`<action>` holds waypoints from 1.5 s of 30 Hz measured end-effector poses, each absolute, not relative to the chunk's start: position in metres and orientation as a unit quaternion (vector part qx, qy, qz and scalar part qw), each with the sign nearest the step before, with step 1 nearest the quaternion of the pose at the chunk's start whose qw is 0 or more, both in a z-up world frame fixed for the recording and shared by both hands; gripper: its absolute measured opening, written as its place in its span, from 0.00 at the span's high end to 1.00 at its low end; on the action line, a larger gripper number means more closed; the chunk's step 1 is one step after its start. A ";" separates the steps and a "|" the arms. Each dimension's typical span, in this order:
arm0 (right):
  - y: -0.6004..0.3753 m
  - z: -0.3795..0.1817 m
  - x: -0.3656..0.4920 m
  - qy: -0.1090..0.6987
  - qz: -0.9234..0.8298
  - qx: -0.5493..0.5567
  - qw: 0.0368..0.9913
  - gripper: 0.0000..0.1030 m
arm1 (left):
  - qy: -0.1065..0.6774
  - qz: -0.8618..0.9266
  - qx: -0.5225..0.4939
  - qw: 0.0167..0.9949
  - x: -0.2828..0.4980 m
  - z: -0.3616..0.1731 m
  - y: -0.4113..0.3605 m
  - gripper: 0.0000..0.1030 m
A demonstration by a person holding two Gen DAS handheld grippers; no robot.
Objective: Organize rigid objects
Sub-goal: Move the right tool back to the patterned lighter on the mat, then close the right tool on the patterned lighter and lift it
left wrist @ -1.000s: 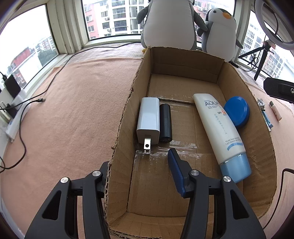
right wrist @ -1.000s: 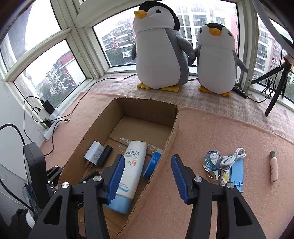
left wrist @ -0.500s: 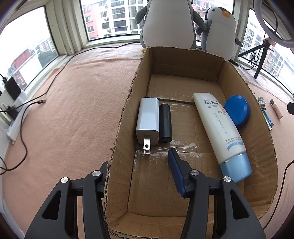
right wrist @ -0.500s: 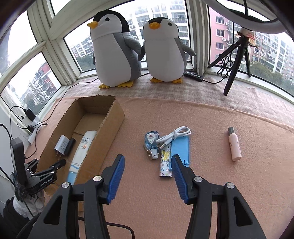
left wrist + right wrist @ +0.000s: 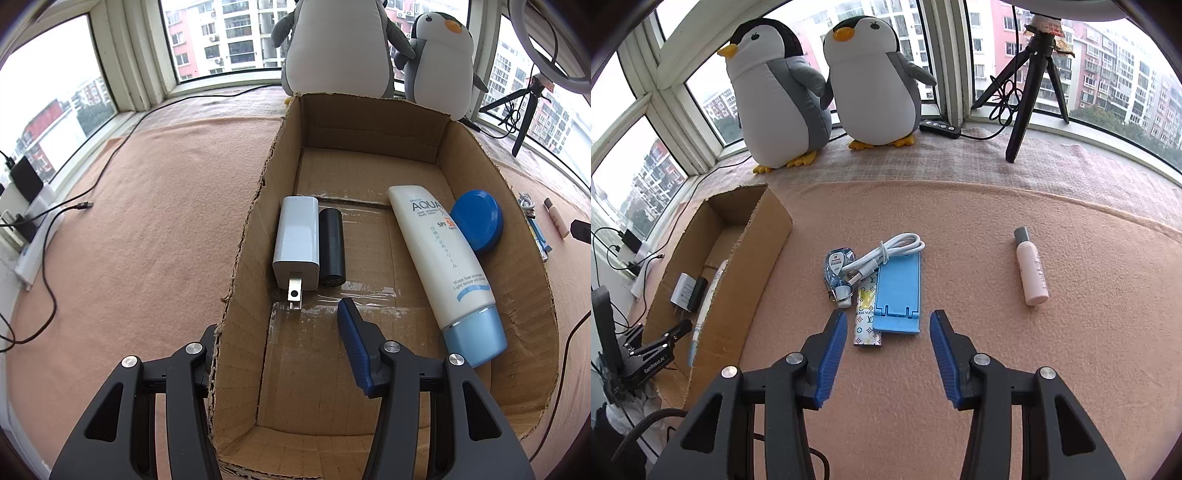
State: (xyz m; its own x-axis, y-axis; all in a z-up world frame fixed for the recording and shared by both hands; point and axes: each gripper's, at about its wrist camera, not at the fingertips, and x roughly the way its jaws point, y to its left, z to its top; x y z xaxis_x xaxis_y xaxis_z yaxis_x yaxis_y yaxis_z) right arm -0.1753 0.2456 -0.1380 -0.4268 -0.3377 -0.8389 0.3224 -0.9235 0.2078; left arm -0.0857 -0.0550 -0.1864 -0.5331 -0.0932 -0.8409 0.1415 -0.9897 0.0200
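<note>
An open cardboard box [image 5: 491, 177] holds a white charger [image 5: 297, 243], a black cylinder [image 5: 332, 251], a white sunscreen tube [image 5: 439, 258] and a blue round lid [image 5: 476, 219]. My left gripper [image 5: 280, 321] is open and straddles the box's left wall, its left finger hidden outside. My right gripper [image 5: 886, 321] hangs open over the mat, just short of a blue phone stand [image 5: 897, 291] and a patterned bar [image 5: 866, 317]. A white cable [image 5: 886, 254], a clear blue key fob [image 5: 836, 269] and a pink bottle [image 5: 1030, 269] lie beyond.
Two plush penguins [image 5: 783, 99] and a black tripod [image 5: 1030, 92] stand at the window side. A power strip [image 5: 940, 127] lies between them. Cables [image 5: 74, 206] trail over the mat left of the box [image 5: 738, 266].
My right gripper has swung right, from over the box to over the loose items on the mat. The left gripper has stayed at the box wall.
</note>
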 end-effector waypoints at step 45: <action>0.220 -0.188 -0.213 -0.061 -0.801 0.552 0.226 0.71 | 0.028 -0.875 0.479 0.066 -0.086 -0.187 -0.055 0.49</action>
State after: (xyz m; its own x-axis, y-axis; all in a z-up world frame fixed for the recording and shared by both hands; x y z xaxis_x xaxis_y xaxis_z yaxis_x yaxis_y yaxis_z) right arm -0.2132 0.2199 -0.1877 -0.2893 -0.4294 -0.8555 0.2943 -0.8903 0.3474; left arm -0.0860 -0.0551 -0.1872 -0.5328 -0.0893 -0.8415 0.1421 -0.9897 0.0150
